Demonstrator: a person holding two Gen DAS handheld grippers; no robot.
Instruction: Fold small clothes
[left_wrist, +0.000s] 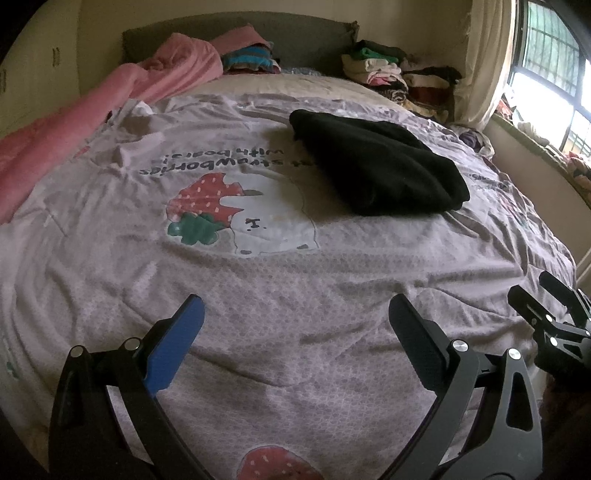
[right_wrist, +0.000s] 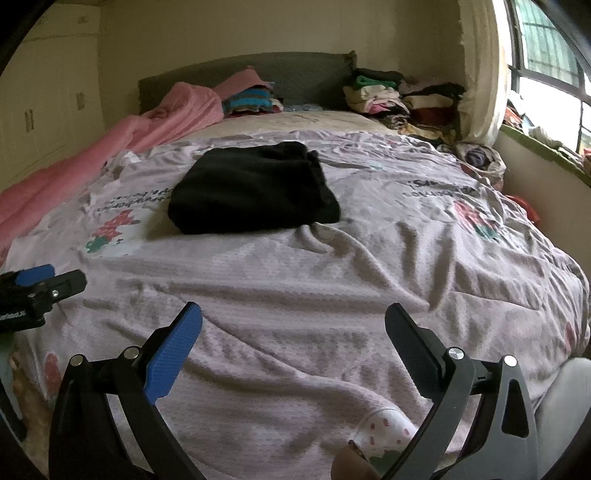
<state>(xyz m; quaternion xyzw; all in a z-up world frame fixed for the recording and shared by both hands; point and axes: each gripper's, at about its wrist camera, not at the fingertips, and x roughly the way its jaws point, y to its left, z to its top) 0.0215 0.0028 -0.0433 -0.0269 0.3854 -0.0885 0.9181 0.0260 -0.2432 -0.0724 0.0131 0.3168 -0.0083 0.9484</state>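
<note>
left wrist view: left gripper (left_wrist: 295, 325) jaws apart, empty, over quilt (left_wrist: 258, 295); folded black garment (left_wrist: 376, 166) mid-bed, partly covering upside-down print "strawberries with bears". right wrist view: right gripper (right_wrist: 293, 328) jaws apart, empty; black garment (right_wrist: 251, 188) lies toward the headboard (right_wrist: 295, 74) edge, clothes pile (right_wrist: 402, 99) in the far right corner, pink blanket (right_wrist: 110, 147) along the left edge.

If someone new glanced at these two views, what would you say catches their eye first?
Most likely the black garment, already folded into a dark block mid-bed against the pale lilac quilt with its strawberry-and-bear print. Next, the pink blanket bunched along the bed's left edge, and the piles of clothes at the headboard near the window. Both the left gripper and the right gripper hover open and empty in the foreground.
</note>
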